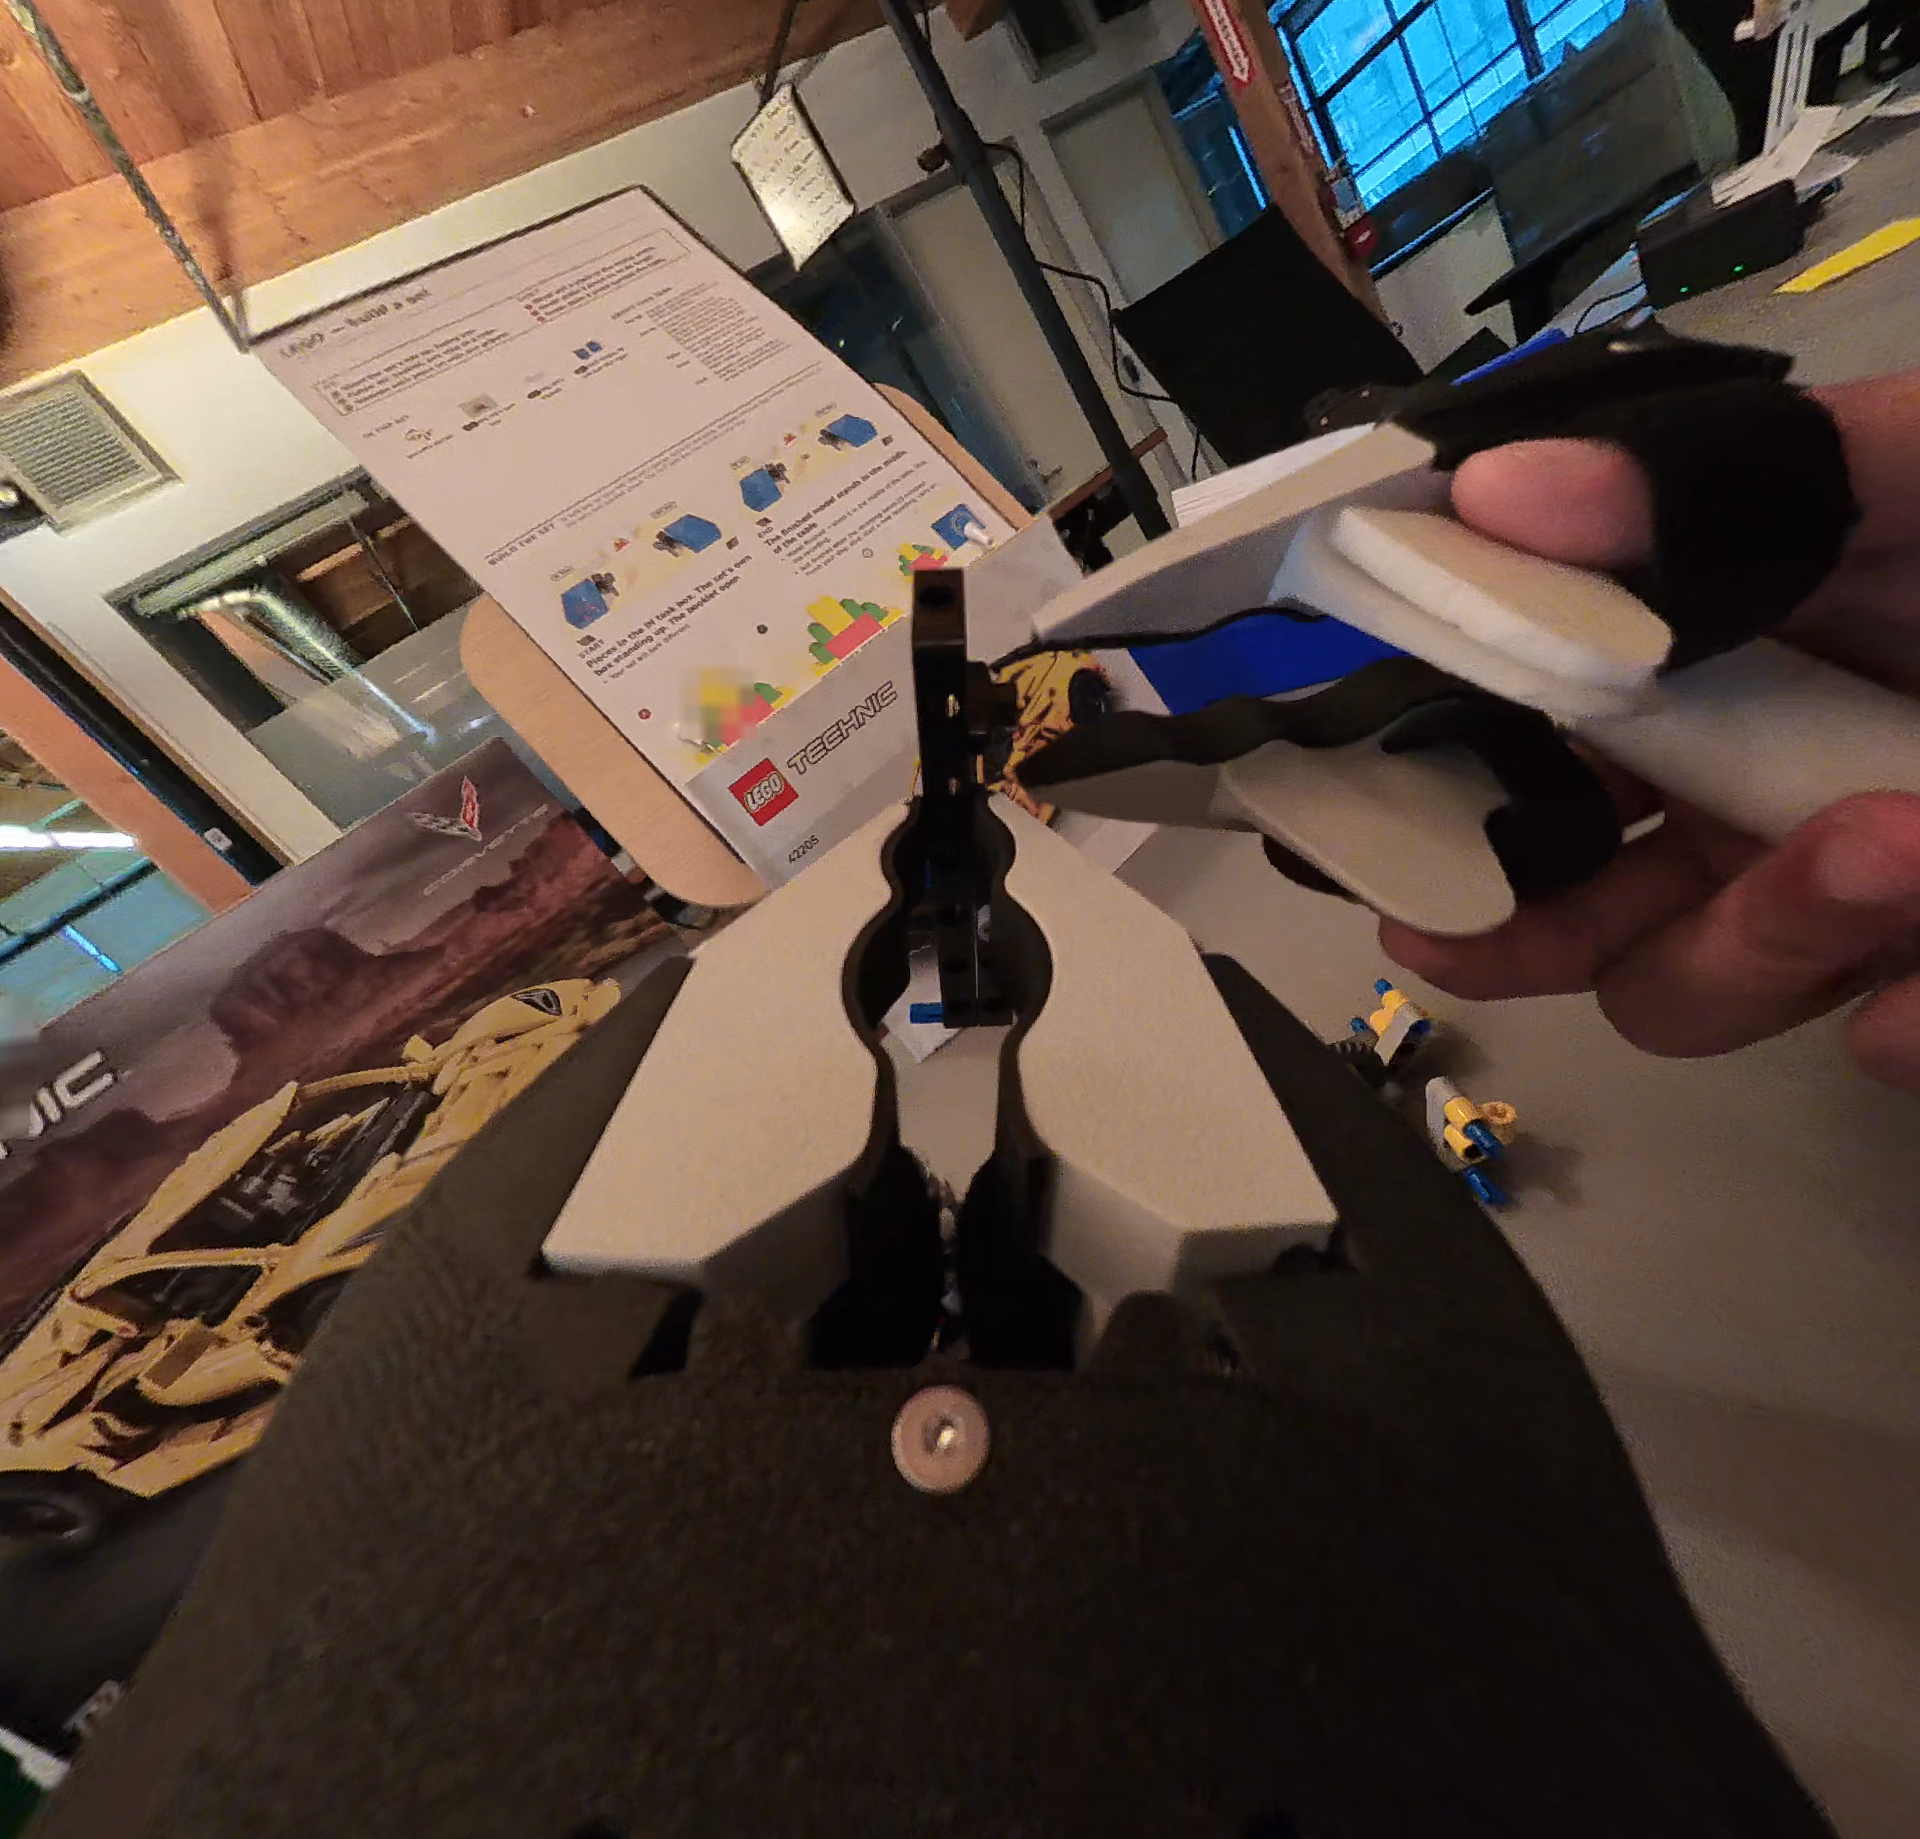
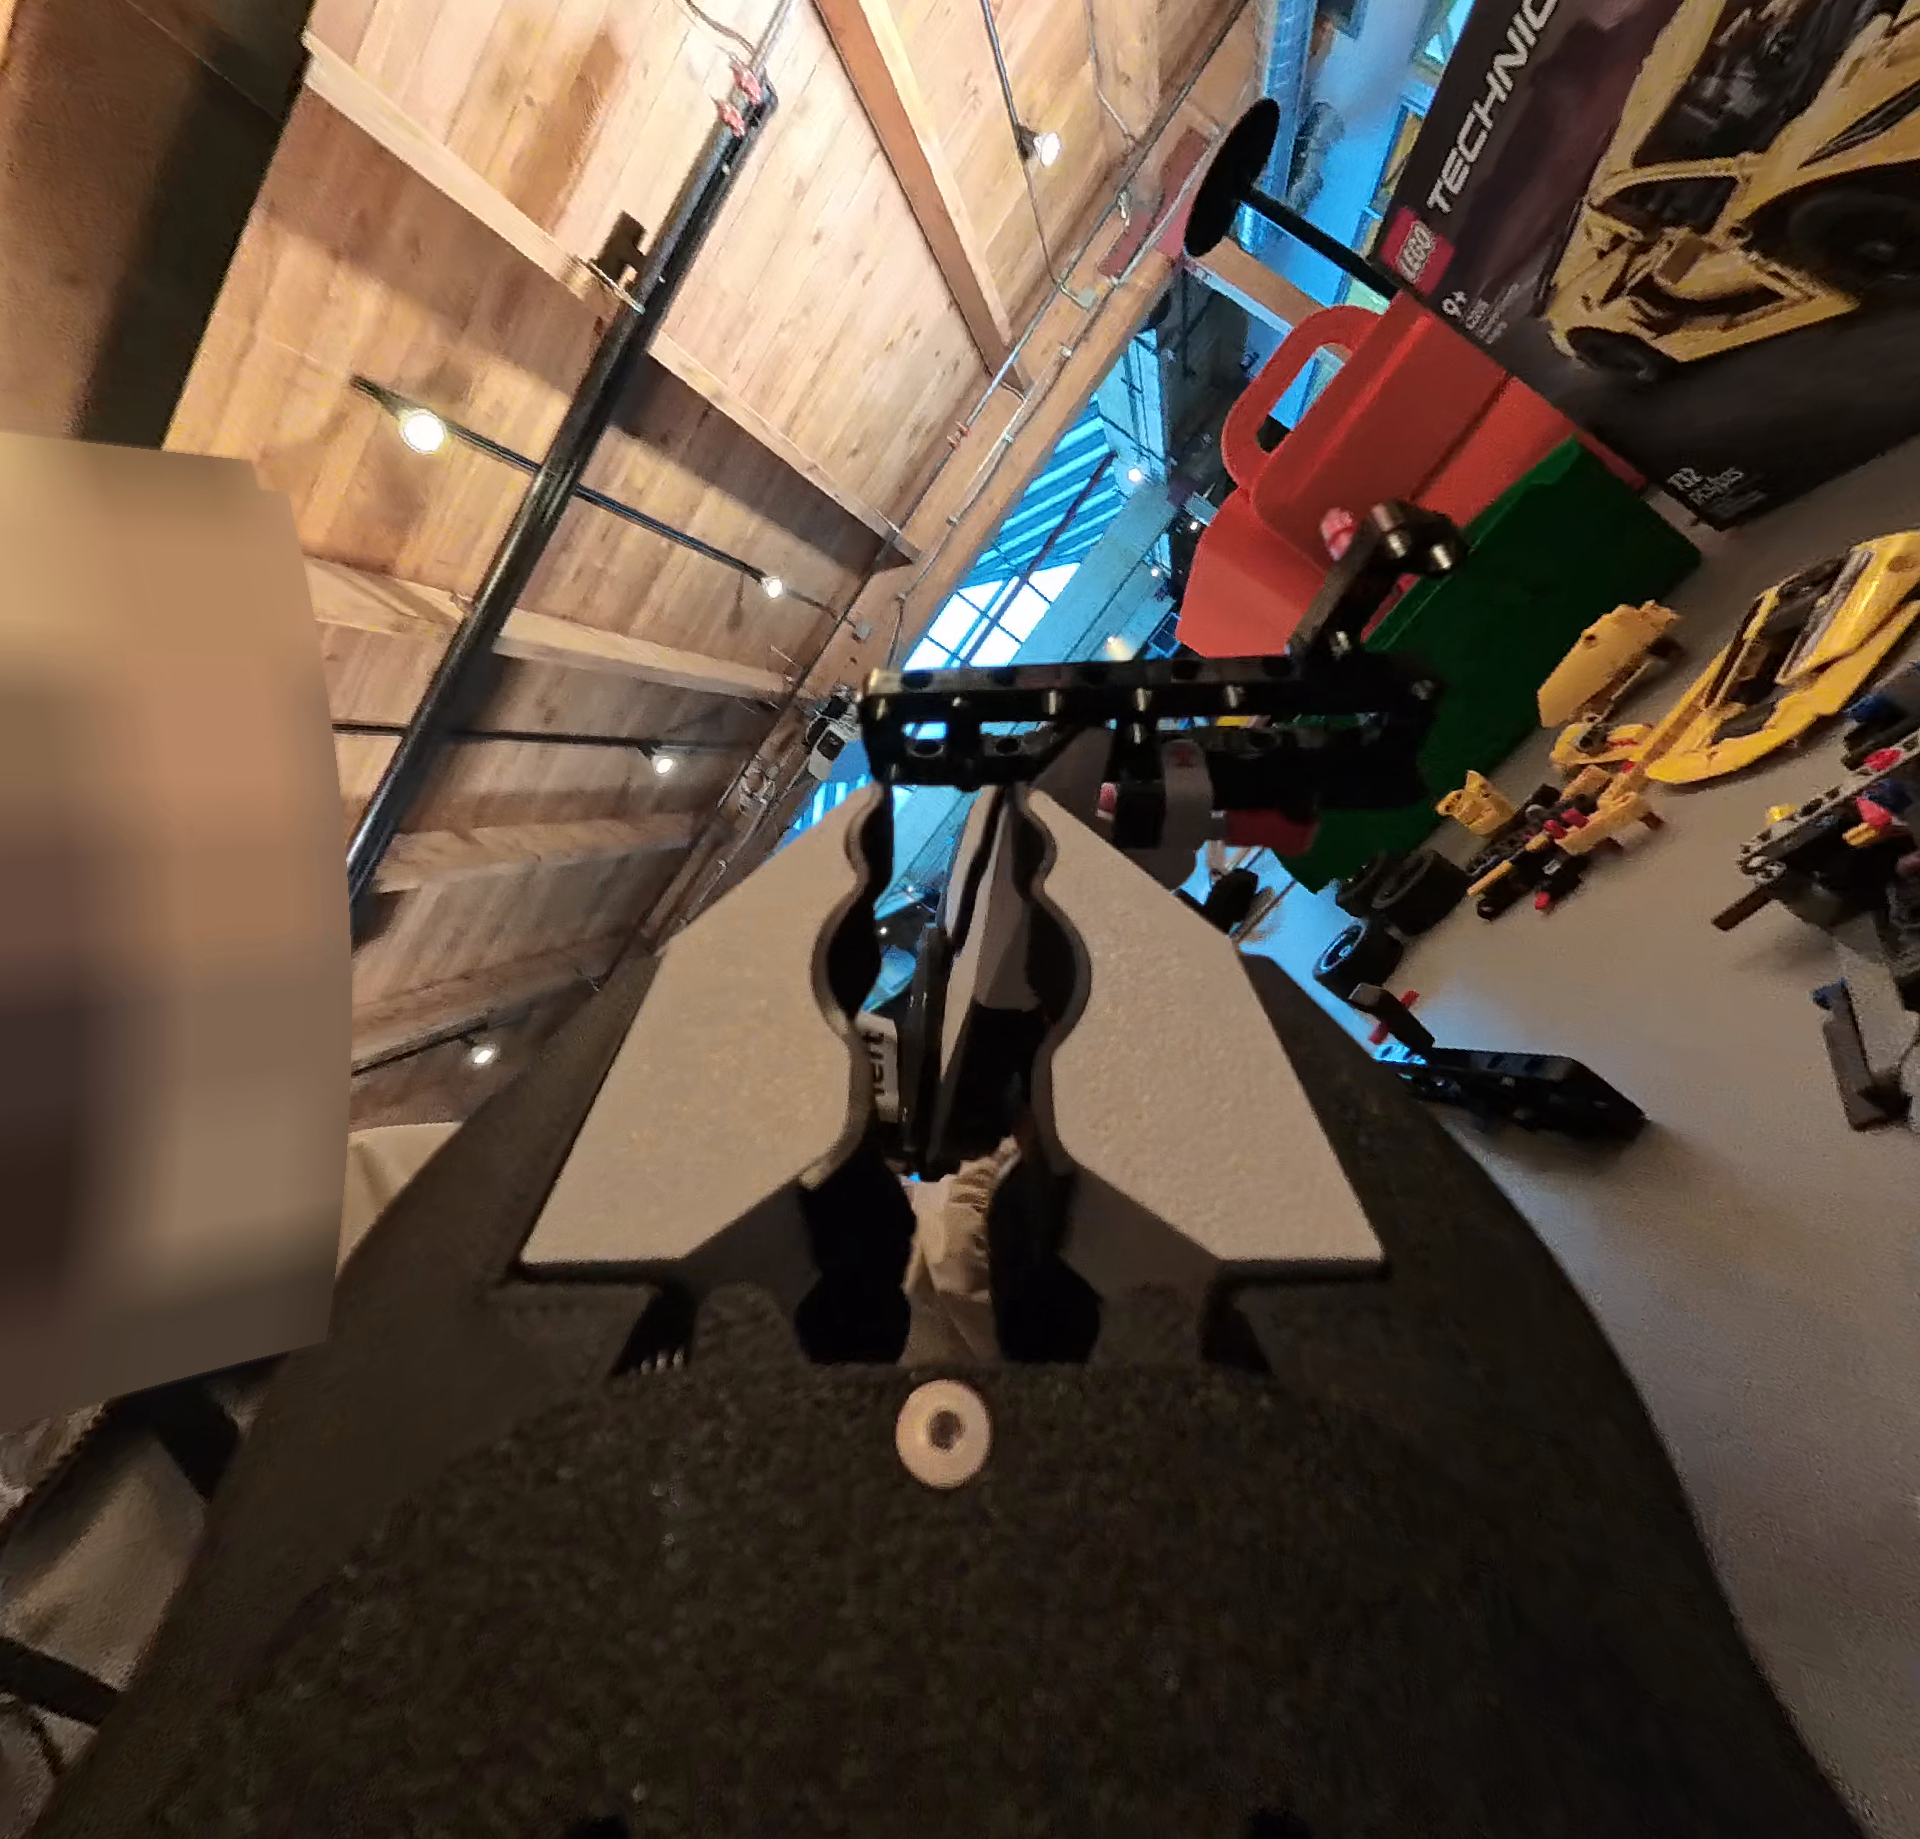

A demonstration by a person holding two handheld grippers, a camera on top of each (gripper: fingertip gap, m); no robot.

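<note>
Grey table (image 2: 1662,1322): yellow car (image 2: 1787,667) in right view only.

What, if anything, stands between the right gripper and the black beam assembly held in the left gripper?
Nothing visible does: the right gripper has its tips at the black beam assembly, which stands upright in the jaws of the left gripper.

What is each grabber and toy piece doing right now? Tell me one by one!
left gripper: shut on the black frame, holding it up off the table.
right gripper: shut on the same frame's other end.
black frame: lifted, held by both grippers.
yellow car body: lying on the table, unfinished.
loose wheels: on the table, not attached.
instruction booklet: closed, propped up.
picture box: standing on the table.
</note>
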